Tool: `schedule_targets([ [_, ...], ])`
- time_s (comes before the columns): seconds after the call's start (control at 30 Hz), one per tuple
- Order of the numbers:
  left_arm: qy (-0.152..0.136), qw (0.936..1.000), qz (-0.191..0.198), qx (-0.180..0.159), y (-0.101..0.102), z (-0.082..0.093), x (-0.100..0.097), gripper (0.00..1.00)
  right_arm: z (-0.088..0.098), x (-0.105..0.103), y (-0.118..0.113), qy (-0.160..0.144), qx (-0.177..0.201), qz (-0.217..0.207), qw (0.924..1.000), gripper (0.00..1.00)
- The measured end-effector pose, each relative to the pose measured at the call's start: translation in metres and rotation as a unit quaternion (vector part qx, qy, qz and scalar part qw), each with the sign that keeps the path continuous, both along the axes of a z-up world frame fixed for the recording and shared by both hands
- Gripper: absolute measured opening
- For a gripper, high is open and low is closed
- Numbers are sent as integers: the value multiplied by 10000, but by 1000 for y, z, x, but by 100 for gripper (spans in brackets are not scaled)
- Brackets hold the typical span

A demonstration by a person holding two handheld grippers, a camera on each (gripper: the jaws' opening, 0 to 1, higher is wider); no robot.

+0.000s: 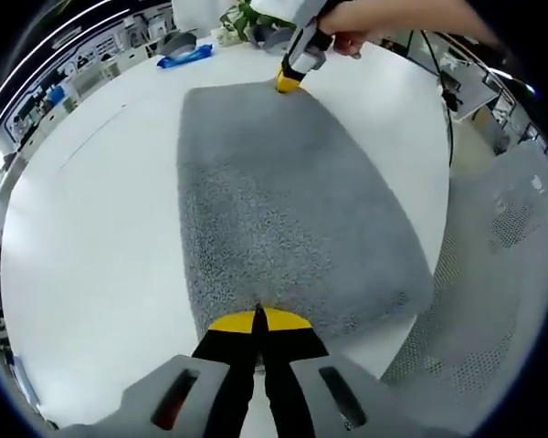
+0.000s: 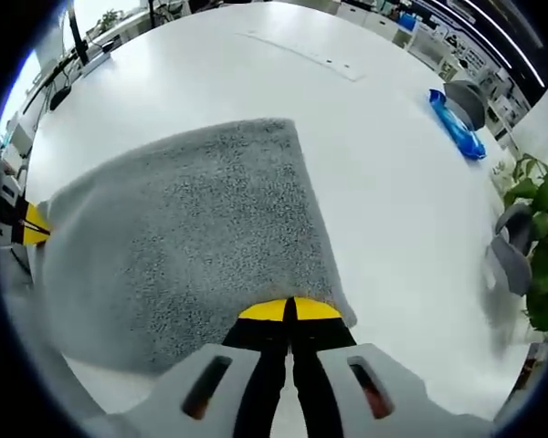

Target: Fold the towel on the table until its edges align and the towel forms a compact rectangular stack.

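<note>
A grey towel point(image 1: 283, 201) lies spread on the white table point(image 1: 91, 219). In the left gripper view my left gripper point(image 1: 258, 321) is shut on the towel's near edge, yellow tips together. The right gripper point(image 1: 289, 82) pinches the far edge, held by a hand. In the right gripper view my right gripper point(image 2: 289, 311) is shut on the near edge of the towel point(image 2: 192, 228), and the left gripper's yellow tip point(image 2: 34, 224) grips the opposite corner at the far left.
A blue object point(image 2: 457, 125) lies on the table point(image 2: 256, 73) near a grey item point(image 2: 466, 96) and a green plant point(image 2: 541, 246). The same blue object point(image 1: 186, 57) sits at the table's far side. A perforated chair point(image 1: 493, 274) stands beside the table edge.
</note>
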State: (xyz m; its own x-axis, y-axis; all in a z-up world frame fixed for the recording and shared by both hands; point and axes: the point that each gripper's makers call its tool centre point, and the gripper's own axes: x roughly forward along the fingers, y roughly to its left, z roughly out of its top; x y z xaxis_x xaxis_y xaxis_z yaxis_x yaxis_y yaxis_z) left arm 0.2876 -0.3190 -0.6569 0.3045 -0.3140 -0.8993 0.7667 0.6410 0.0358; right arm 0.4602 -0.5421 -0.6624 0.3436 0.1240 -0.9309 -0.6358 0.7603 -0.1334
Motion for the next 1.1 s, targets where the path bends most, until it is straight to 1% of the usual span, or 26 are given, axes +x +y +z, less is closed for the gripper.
schedule_targets([
  [0.23, 85, 9999, -92, -70, -11, 0, -10, 1, 0, 7, 1, 43, -54, 113, 9999, 0],
  [0.43, 111, 9998, -117, -147, -20, -1, -17, 1, 0, 12, 3, -38, -66, 219, 9997, 0],
  [0.53, 111, 9997, -146, -144, -23, -1, -19, 1, 0, 14, 4, -48, -25, 259, 9997, 0],
  [0.7, 93, 9996, -236, -123, -29, -1, -24, 1, 1, 20, 4, -35, 192, 165, 9997, 0],
  [0.93, 90, 9995, -258, -181, -34, -1, -29, 1, 0, 26, 10, -43, 163, 295, 9994, 0],
  [1.0, 67, 9994, -292, -158, -35, -1, -30, 1, 0, 28, 12, -24, 141, 330, 9994, 0],
  [1.03, 8, 9994, -340, -104, -35, -1, -31, 1, 0, 29, 12, -11, 130, 351, 9993, 0],
  [1.1, -126, 9994, -308, -53, -36, -1, -31, 1, 0, 31, 13, 32, 105, 405, 9991, 0],
])
